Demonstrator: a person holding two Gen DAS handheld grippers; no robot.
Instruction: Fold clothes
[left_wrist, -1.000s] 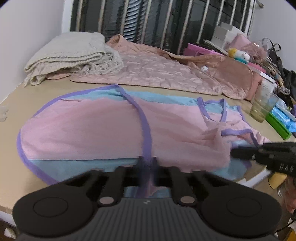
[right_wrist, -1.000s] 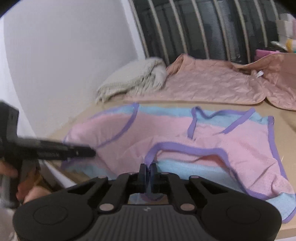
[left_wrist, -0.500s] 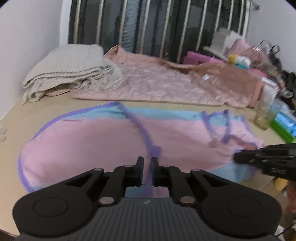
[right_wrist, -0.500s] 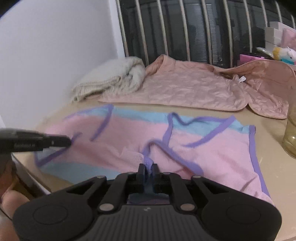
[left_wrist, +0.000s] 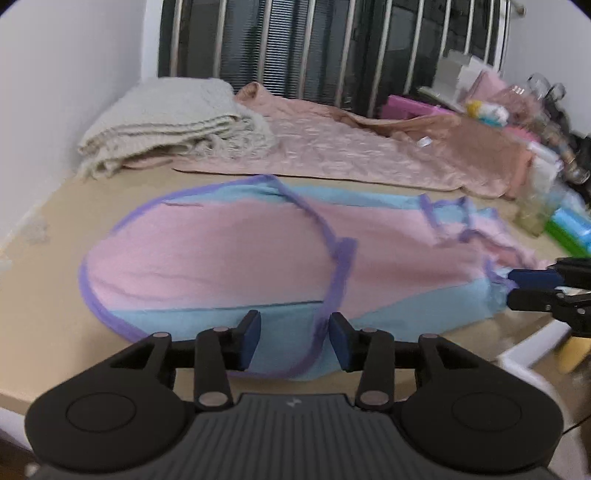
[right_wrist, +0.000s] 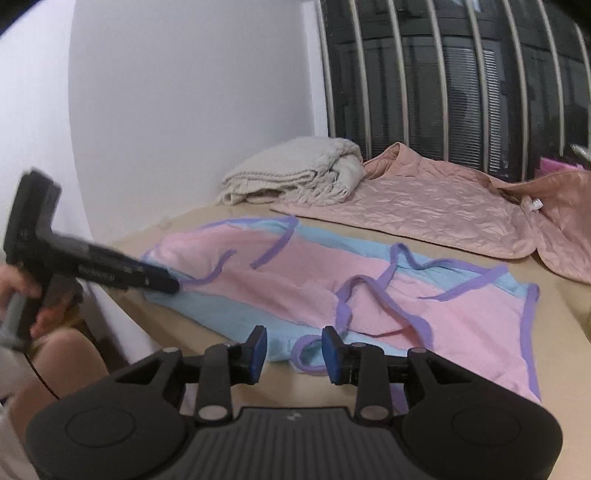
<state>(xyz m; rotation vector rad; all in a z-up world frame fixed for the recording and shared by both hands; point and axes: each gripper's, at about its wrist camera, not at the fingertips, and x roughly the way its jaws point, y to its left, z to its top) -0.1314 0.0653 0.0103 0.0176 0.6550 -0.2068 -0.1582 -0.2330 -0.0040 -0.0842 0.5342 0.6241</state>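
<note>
The pink and blue garment (left_wrist: 229, 258) is lying flat on the tan worktop (left_wrist: 44, 321), its near hem just beyond both hand-held grippers and its long axis running side to side, straps (right_wrist: 399, 273) toward the right. The left hand-held gripper (left_wrist: 294, 339) has just been opening, purple trim lying loose between its parted pads. The right hand-held gripper (right_wrist: 293, 350) has been opening too, gripping nothing.

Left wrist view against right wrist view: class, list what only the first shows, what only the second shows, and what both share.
Only the left wrist view shows the glass jar and the cluttered shelf.

Only the right wrist view shows the person's hand and knee.

Both show the pink and blue garment, beige knitted blanket, quilted pink jacket, and each gripper open: left gripper, right gripper.
</note>
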